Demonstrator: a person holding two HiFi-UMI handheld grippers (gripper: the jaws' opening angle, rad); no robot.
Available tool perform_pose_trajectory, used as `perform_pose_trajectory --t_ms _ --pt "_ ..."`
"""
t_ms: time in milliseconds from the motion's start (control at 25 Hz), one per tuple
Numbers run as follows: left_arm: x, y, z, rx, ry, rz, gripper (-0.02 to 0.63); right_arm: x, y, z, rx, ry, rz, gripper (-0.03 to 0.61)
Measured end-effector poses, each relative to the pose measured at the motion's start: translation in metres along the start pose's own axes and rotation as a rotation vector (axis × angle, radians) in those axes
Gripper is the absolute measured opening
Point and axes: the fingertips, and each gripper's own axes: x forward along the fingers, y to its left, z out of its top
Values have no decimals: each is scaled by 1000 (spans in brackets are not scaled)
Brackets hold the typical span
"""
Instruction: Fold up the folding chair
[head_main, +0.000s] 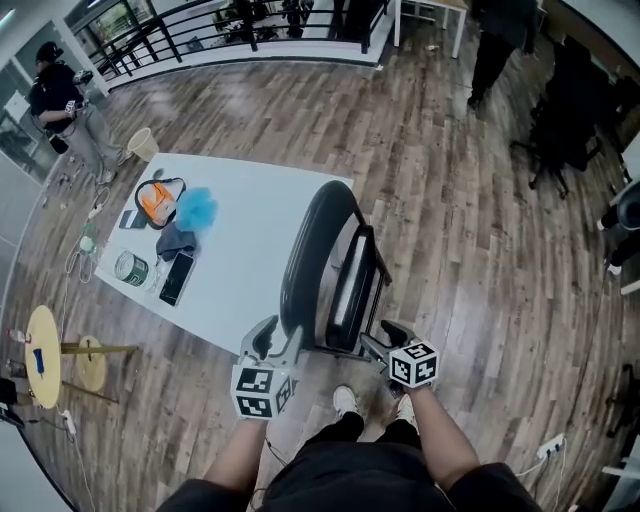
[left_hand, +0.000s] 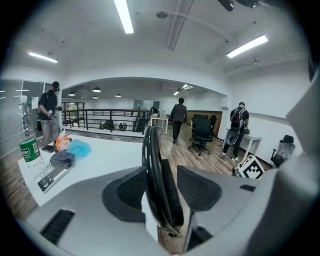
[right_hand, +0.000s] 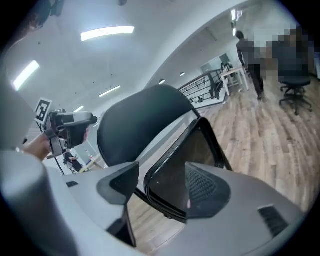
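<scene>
Folding chair (head_main: 335, 262) gripped by left tongs (head_main: 270, 336) and right tongs (head_main: 386, 332).

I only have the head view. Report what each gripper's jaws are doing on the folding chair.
Observer: The left gripper is clamped on the folding chair. Both pads press on its backrest rim, which is seen edge-on.
Operator: Now the right.
Observer: The right gripper straddles a bent corner of the frame tube. A sliver of gap shows beside one pad, so I cannot tell if it is clamped.
Operator: Identify the green round thing on the table.
Observer: It is an upright clear bottle with a green label, near the edge of the white table.
</scene>
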Motion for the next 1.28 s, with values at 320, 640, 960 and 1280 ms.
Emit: perform_pose_trajectory --t_ms 320,640,960,1280 --pt "-24 -93 17 4 -99 -99 55 -149 20 40 -213 -231 -275 63" --pt "-51 -242 7 14 -158 -192 5 -321 18 32 -346 -401 -534 14" --pt "-77 -347 -25 -18 -211 -233 6 -455 5 -2 -298 -538 -727 14" --pt "-120 -409 -31 51 -243 -316 5 -508 32 -29 -374 -558 -760 14"
